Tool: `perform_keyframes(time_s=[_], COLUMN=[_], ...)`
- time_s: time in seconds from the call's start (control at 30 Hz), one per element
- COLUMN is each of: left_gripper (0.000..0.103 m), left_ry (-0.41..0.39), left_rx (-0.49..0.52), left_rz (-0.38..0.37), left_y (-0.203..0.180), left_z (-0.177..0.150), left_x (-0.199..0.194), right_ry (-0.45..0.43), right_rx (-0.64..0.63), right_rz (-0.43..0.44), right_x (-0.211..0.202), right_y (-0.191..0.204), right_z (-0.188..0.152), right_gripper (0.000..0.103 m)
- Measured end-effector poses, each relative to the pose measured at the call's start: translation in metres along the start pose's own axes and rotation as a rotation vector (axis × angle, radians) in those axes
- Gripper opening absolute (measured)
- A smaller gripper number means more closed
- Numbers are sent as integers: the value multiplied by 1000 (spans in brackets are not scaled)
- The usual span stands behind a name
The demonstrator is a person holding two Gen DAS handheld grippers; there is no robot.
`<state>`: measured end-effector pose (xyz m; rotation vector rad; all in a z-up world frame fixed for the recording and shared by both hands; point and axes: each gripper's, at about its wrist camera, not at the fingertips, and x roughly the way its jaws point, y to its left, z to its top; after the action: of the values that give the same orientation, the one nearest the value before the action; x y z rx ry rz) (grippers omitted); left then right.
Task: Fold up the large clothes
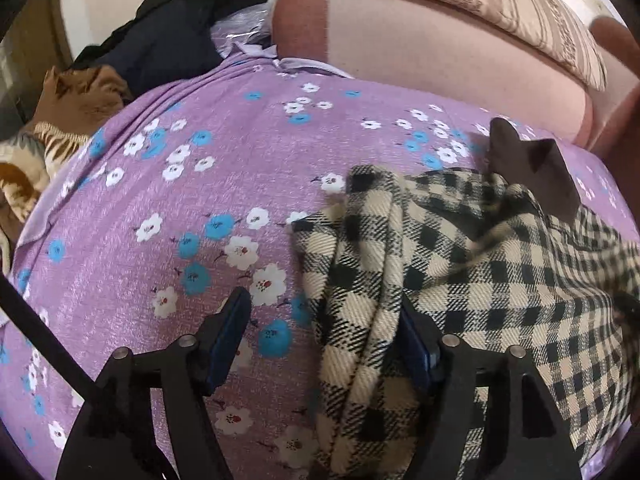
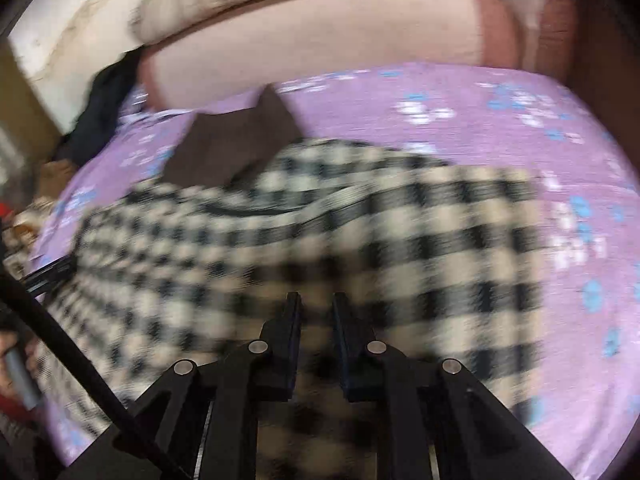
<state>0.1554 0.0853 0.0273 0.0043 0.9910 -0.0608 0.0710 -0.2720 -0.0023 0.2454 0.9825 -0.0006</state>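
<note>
A: Off to the left of the left gripper (image 1: 324, 312), what is hard to read?

B: A heap at the frame edge: a brown cloth (image 1: 86, 92), a striped tan blanket (image 1: 48, 148) and a dark garment (image 1: 176, 40) behind them, all cut off by the lens rim, so their shapes stay unclear.

A: And between its fingers?

B: They stand wide apart. A rolled fold of the checked garment (image 1: 440, 264) lies in the gap, up against the right-hand finger; the left-hand finger is clear of it. Whether the cloth is actually pinched, I cannot tell.

A: Beyond that gripper, to the right?

B: The garment's dark brown collar (image 1: 528, 168) sticks up, hiding some of the purple flowered sheet (image 1: 192, 200). Past it sits a pink sofa arm (image 1: 420, 40) with a striped cushion (image 1: 520, 4) on top.

A: The right gripper (image 2: 316, 308)?

B: That view is smeared with blur. Its fingers are nearly together with a narrow gap, hovering over checked cloth; any grip is impossible to judge. The garment spreads ahead and to its left across the sheet, which shows bare to its right.
</note>
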Motion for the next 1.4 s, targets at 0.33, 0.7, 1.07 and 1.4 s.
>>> perform_keyframes(time_s=[0.33, 0.7, 1.07, 1.4], left_gripper=[71, 74, 75, 75], left_ry=[-115, -61, -126, -149], left_rx=[-80, -62, -107, 130], left_rz=[46, 169, 123, -127], left_y=[14, 12, 21, 2], left_z=[10, 12, 11, -54], left_x=[-27, -4, -40, -96], right_ry=[-80, -92, -138, -103], right_rx=[217, 112, 151, -85], right_rz=[-146, -45, -174, 31], right_x=[-30, -23, -34, -65], right_y=[-52, -18, -36, 39], right_z=[5, 7, 4, -56], right_gripper=[16, 33, 37, 37])
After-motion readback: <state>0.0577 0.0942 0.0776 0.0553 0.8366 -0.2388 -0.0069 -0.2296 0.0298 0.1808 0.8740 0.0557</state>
